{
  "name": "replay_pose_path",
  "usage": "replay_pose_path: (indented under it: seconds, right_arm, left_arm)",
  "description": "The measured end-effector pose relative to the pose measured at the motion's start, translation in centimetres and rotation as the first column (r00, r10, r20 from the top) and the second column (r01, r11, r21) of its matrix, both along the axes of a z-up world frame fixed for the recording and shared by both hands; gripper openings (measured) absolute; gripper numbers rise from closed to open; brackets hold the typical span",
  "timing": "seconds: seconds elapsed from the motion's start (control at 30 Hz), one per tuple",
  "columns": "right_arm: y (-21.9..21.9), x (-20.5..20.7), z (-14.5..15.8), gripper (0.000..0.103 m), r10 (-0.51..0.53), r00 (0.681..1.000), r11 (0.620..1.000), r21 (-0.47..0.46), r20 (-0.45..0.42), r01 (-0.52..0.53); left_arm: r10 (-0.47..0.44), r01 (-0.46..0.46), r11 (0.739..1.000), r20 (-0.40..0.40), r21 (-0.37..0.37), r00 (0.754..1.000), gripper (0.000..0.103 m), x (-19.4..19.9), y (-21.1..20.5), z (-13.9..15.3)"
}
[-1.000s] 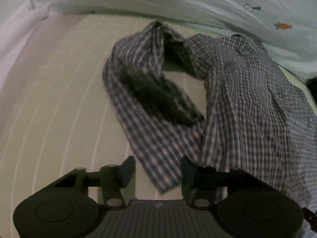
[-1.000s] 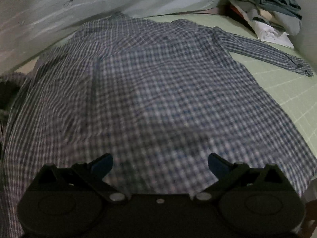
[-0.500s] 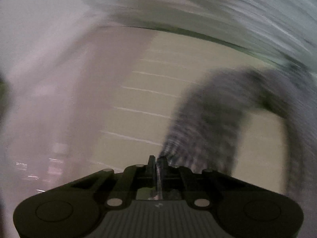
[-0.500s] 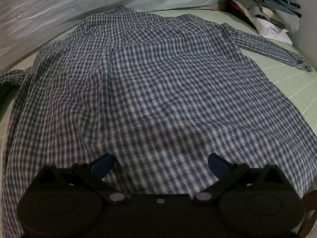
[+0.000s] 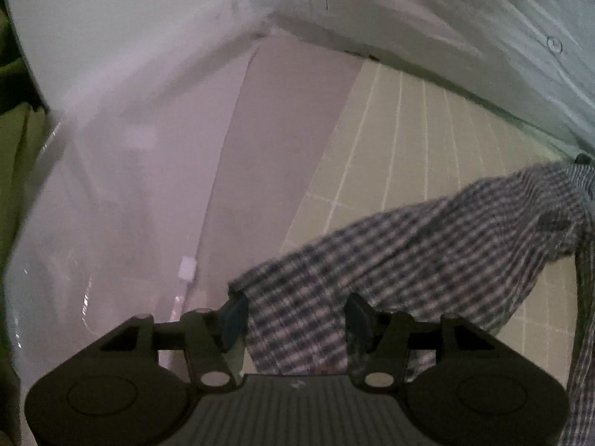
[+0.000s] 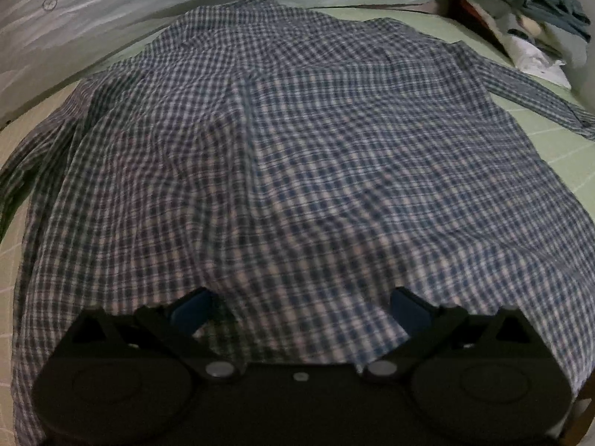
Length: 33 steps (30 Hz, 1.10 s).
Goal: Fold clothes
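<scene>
Blue-and-white checked cotton shirt [image 6: 297, 156]: spread flat, back panel up, on pale green bedsheet with white grid lines [image 6: 557, 148]; collar end at far side, hem nearest right wrist camera.

Right sleeve of shirt [image 6: 535, 96]: stretched out flat over sheet toward right edge, cuff at its tip.

Left sleeve of shirt [image 5: 409, 252]: drawn out long and straight from shirt body, over sheet [image 5: 409, 119] toward left edge of bed.

Left black two-finger gripper [image 5: 295, 319]: jaws parted to moderate width, blue pads on either side of sleeve's cuff end; fabric lying between, whether touched cannot be told, not clamped.

Right black two-finger gripper [image 6: 301, 308]: jaws spread wide, over shirt hem; nothing held.

Pale blue-grey bedcover printed with small motifs [image 6: 111, 7]: bunched along far side of shirt, beyond collar; same cover [image 5: 465, 18] visible in left wrist view.

Heap of folded grey, white and teal garments [image 6: 528, 11]: beyond shirt's right sleeve, at far right corner of bed.

Pale pinkish-white wall or panel [image 5: 148, 148]: left of shirt, past edge of sheet; blurred, detail uncertain.
</scene>
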State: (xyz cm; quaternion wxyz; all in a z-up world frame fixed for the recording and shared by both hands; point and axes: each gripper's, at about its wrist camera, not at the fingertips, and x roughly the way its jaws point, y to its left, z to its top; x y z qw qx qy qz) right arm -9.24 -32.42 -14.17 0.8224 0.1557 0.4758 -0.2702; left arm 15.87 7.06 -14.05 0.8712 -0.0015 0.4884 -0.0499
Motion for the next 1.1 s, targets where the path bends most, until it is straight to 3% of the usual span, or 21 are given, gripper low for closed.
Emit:
replay_pose_path:
  seconds: [0.07, 0.13, 0.3, 0.47, 0.67, 0.93, 1.03, 1.1]
  right_arm:
    - [0.1, 0.3, -0.1, 0.103, 0.005, 1.0, 1.0, -0.003, -0.002, -0.005]
    - [0.1, 0.5, -0.1, 0.103, 0.005, 1.0, 1.0, -0.003, -0.001, -0.005]
    - [-0.2, 0.8, -0.2, 0.103, -0.003, 1.0, 1.0, 0.001, 0.008, 0.003]
    - [-0.1, 0.7, -0.4, 0.103, -0.011, 1.0, 1.0, -0.004, 0.022, 0.011]
    - [-0.2, 0.5, -0.6, 0.103, -0.024, 0.999, 1.0, -0.006, 0.03, 0.025]
    - [0.0, 0.1, -0.4, 0.103, -0.064, 0.995, 0.998, 0.0, 0.07, 0.065]
    - [-0.3, -1.0, 0.7, 0.103, -0.11, 0.98, 0.994, 0.028, 0.166, 0.107]
    - [-0.7, -1.3, 1.4, 0.103, -0.119, 0.976, 0.993, 0.013, 0.185, 0.119]
  left_arm:
    - [-0.007, 0.007, 1.0, 0.01, 0.01, 1.0, 0.051, 0.0, 0.0, -0.1]
    - [-0.03, 0.03, 0.999, 0.03, 0.019, 0.999, 0.004, 0.5, 0.2, 0.1]
    - [-0.045, 0.039, 0.998, 0.106, 0.057, 0.993, 0.001, 2.0, 1.4, 1.4]
    - [0.09, -0.095, 0.995, 0.196, 0.016, 0.977, 0.002, 4.7, 4.5, 3.8]
    - [0.085, -0.092, 0.995, 0.211, 0.024, 0.974, 0.002, 6.1, 4.5, 4.2]
    - [0.073, -0.053, 0.992, 0.178, -0.111, 0.981, 0.002, 3.8, 2.2, 4.7]
    - [0.025, 0.001, 0.991, 0.185, -0.135, 0.982, 0.002, 1.9, 0.3, 5.4]
    - [0.011, 0.022, 0.984, 0.186, -0.174, 0.982, 0.002, 0.7, -1.2, 6.0]
